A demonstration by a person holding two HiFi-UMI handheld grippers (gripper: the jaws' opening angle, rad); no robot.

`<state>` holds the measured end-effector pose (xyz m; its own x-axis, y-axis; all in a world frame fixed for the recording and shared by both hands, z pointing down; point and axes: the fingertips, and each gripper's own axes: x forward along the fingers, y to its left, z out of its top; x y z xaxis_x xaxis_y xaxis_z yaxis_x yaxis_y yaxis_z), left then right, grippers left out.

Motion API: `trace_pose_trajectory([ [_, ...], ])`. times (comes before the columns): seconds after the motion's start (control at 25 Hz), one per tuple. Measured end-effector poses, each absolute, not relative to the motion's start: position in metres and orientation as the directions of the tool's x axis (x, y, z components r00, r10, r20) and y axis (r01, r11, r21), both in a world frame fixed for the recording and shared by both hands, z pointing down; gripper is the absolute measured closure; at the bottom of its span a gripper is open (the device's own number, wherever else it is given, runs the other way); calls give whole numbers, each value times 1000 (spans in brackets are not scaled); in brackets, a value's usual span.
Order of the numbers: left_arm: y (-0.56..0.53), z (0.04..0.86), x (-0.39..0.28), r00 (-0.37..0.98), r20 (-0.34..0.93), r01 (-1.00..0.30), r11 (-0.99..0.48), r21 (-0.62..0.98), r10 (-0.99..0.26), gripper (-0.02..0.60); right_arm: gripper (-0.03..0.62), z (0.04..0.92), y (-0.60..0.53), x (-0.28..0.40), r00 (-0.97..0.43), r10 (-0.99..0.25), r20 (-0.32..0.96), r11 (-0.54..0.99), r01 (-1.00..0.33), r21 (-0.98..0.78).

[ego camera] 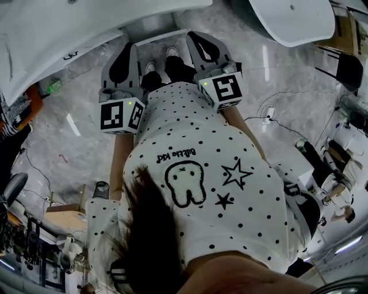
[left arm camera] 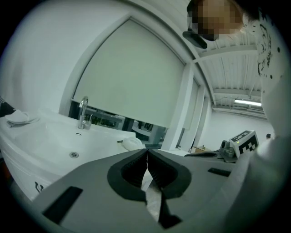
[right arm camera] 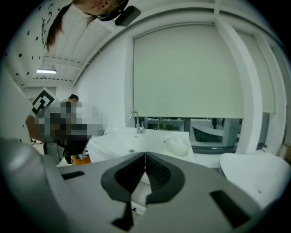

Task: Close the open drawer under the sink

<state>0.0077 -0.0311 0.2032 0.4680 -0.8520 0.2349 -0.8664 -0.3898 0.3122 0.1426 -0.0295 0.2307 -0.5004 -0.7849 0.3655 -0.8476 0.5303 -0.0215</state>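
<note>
- Head view, tongs: two are counted. The left tongs (ego camera: 130,49) and the right tongs (ego camera: 194,38) both point forward toward the foot of the basin (ego camera: 52,34). Each carries one cube, the left marker cube (ego camera: 121,115) and the right marker cube (ego camera: 227,89).
- Head view, task item: the drawer (ego camera: 156,38) shows as one white edge below the basin, between the tips of the two tongs. How far out it stands cannot be told. Two shoes (ego camera: 150,68) stand just short of it on the marbled floor (ego camera: 86,97). One second basin (ego camera: 293,17) lies at the upper right, well apart.
- Left gripper view: the left tongs (left arm camera: 146,153) are closed tip to tip and hold nothing. Beyond them are one tap (left arm camera: 82,113), one drain (left arm camera: 73,155), one white rounded object (left arm camera: 132,143) on the rim of the basin (left arm camera: 41,136), and one blind (left arm camera: 132,77). The right marker cube (left arm camera: 243,142) shows at the right edge.
- Right gripper view: the right tongs (right arm camera: 145,157) are likewise closed and hold nothing. The same single tap (right arm camera: 135,122), drain (right arm camera: 132,150), white rounded object (right arm camera: 178,145), basin (right arm camera: 113,141) and blind (right arm camera: 186,73) appear. The left marker cube (right arm camera: 42,102) shows at the left.
- Differences between views: only the head view shows the drawer edge, the shoes and the floor. Only the gripper views show the tap, the drain and the blind. The second basin (right arm camera: 254,173) shows in the right gripper view but not in the left.
</note>
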Motion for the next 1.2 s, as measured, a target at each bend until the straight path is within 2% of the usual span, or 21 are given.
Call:
trace_pose_trajectory([
  [0.2,-38,194,-7,443,219,-885,-385,263,-869,574,580,227,-36,133,-539,-768,344,567,-823,-24],
  [0.64,-31,186,-53,281,187,-938,-228,261,-941,574,580,225,-41,121,-602,-729,326,626,-779,-38],
  [1.2,-31,184,-56,257,189,-948,-209,241,-948,574,580,221,-47,124,-599,-741,304,617,-786,-44],
])
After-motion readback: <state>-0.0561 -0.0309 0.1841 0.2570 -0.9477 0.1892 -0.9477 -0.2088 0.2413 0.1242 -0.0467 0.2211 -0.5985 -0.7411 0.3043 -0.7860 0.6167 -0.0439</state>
